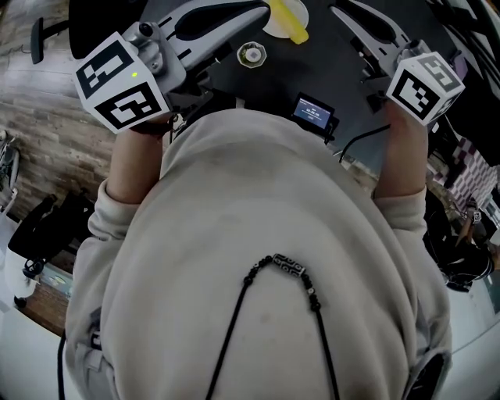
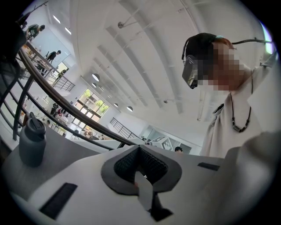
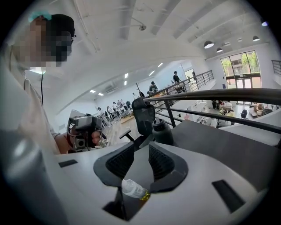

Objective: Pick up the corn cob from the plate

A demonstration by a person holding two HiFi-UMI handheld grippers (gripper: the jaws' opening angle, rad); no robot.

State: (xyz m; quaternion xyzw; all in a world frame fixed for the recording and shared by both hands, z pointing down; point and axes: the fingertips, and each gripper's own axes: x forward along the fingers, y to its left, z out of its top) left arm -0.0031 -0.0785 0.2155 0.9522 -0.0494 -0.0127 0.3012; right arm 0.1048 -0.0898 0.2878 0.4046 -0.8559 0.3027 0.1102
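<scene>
Left hand-held gripper [image 2: 139,151] is holding its jaws together, gripping nothing | right hand-held gripper [image 3: 141,156] is keeping its jaws slightly apart, 0 items between | corn cob [image 1: 292,22] is lying on plate [image 1: 270,30], on bench [image 1: 273,78], between the 2 grippers.

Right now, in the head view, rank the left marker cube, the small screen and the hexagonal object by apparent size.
1. left marker cube: clearly largest, though it is probably also nearer the camera.
2. small screen.
3. hexagonal object: only slightly smaller than the screen, so that gap is unsure.
</scene>
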